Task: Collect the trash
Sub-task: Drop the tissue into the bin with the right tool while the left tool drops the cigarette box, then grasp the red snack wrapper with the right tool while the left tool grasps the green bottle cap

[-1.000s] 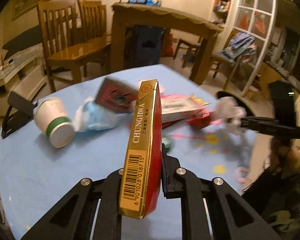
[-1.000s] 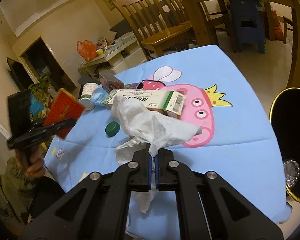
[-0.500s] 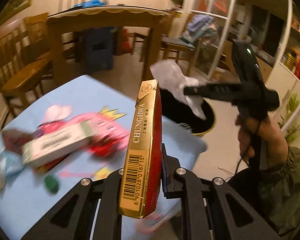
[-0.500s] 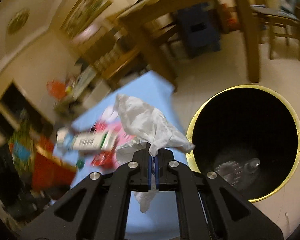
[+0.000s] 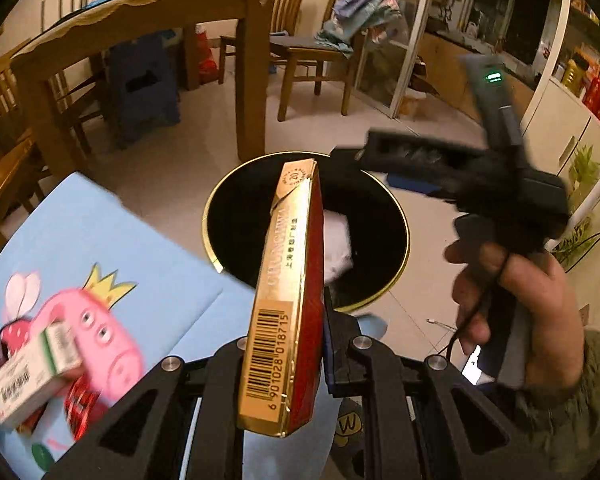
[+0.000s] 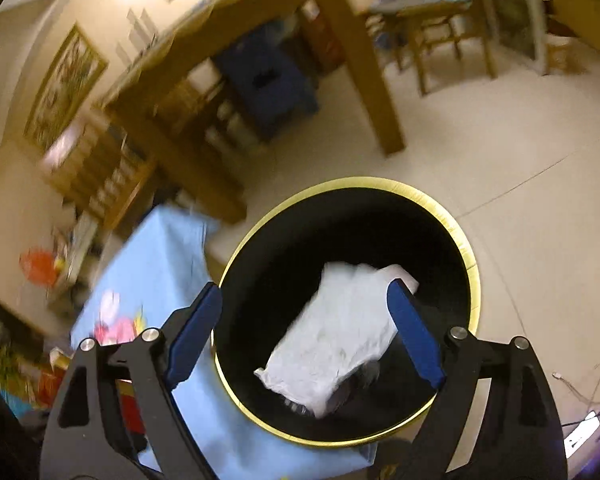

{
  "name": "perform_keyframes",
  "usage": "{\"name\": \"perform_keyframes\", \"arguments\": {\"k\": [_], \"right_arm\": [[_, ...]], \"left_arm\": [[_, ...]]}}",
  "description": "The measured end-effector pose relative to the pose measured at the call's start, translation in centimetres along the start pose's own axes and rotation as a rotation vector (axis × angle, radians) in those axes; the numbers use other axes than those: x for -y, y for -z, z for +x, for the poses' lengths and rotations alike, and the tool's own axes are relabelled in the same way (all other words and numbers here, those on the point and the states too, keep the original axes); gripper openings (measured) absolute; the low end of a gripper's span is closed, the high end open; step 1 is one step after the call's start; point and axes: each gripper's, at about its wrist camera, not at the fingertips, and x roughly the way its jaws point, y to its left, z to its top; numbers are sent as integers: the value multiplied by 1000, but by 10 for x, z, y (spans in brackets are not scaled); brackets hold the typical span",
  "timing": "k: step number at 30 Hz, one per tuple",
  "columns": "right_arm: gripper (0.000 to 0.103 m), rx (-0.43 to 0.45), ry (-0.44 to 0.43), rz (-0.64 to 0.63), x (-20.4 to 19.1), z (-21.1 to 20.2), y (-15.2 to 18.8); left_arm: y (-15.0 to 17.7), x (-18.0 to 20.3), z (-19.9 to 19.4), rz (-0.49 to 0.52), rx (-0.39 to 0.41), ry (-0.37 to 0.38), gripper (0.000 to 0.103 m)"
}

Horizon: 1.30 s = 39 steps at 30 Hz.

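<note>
Released a moment ago, the crumpled white tissue (image 6: 335, 332) now lies inside the black gold-rimmed trash bin (image 6: 473, 276) on the floor beside the table's corner. Above it my right gripper (image 6: 305, 330) hangs with its blue pads (image 6: 413, 334) spread wide and holding nothing. My left gripper (image 5: 288, 344) stays clamped on the gold-and-red cigarette pack (image 5: 286, 304), upright over the bin's near rim. A white-and-green carton (image 5: 32, 376) rests on the blue cartoon tablecloth (image 5: 100, 236) near the table's left edge.

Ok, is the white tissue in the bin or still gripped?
In the bin. The right gripper stands open, jaws wide apart, and the white tissue shows loose inside the black bin, touching neither finger.
</note>
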Motion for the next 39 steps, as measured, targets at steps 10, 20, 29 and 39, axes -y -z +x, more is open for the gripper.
{"name": "perform_keyframes", "arguments": {"k": [10, 20, 29, 39], "right_arm": [[93, 236, 23, 205, 68, -58, -17], [94, 262, 48, 197, 72, -65, -19], [95, 151, -9, 13, 25, -38, -14], [95, -200, -364, -584, -161, 11, 81]], "left_arm": [[-33, 24, 43, 47, -37, -47, 14], [-42, 32, 46, 68, -7, -136, 60], [33, 17, -13, -49, 27, -146, 73], [171, -47, -96, -259, 34, -296, 81]]}}
